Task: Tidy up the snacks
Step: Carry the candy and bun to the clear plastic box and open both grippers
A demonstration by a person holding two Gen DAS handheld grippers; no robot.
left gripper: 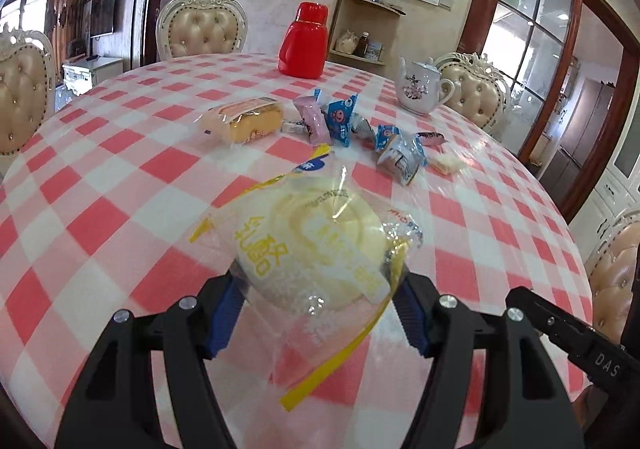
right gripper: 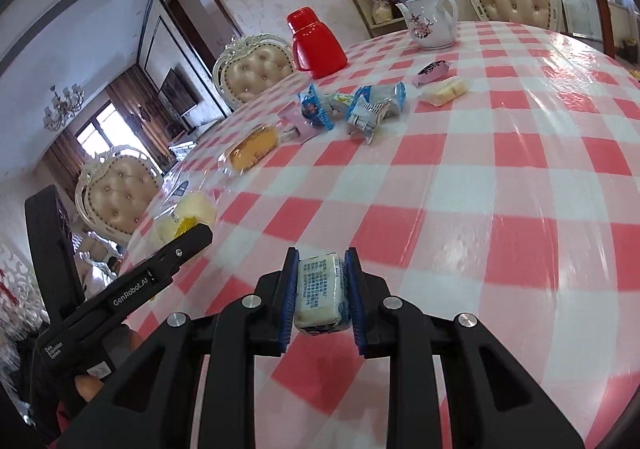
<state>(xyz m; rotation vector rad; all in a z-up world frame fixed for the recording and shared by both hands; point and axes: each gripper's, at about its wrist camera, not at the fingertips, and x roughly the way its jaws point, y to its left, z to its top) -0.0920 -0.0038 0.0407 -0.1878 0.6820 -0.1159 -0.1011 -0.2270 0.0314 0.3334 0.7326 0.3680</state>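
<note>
My left gripper is shut on a round pale yellow cake in a clear wrapper, held low over the checked tablecloth; the same cake shows in the right wrist view. My right gripper is shut on a small white wrapped snack. A pile of small blue and pink wrapped snacks lies mid-table, also in the right wrist view. An orange sponge cake in clear wrap lies left of the pile.
A red thermos and a white teapot stand at the table's far side. A pale wafer pack and a purple sweet lie near the teapot. Padded chairs ring the table.
</note>
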